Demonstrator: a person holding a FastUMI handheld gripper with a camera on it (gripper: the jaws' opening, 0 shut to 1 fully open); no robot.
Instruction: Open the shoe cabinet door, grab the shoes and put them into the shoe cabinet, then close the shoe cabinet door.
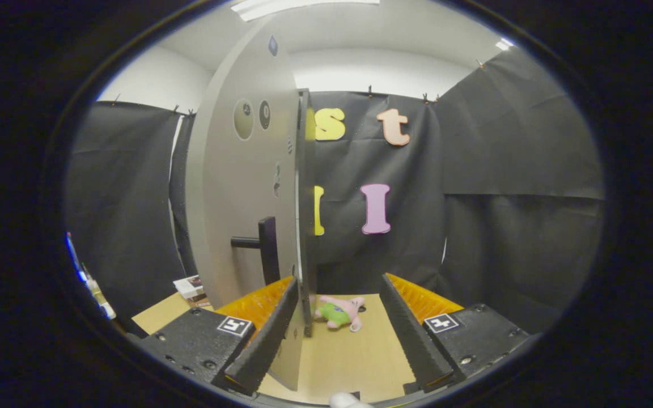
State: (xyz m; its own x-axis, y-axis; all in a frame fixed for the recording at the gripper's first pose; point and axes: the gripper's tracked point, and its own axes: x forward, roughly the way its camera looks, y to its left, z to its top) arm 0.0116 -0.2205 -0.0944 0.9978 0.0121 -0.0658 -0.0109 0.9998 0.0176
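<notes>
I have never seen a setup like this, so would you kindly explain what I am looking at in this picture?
This is a handheld gripper that a person carries; the camera rides on it and looks forward along its two fingers, which are spread apart and hold nothing. The tall grey panel is the shoe cabinet door, seen almost edge-on with its dark handle sticking out; the door's lower edge sits between the fingers, close to the left one. Beyond the fingers, a small pink plush toy lies on the wooden floor. Some booklets lie to the left of the door.
</notes>
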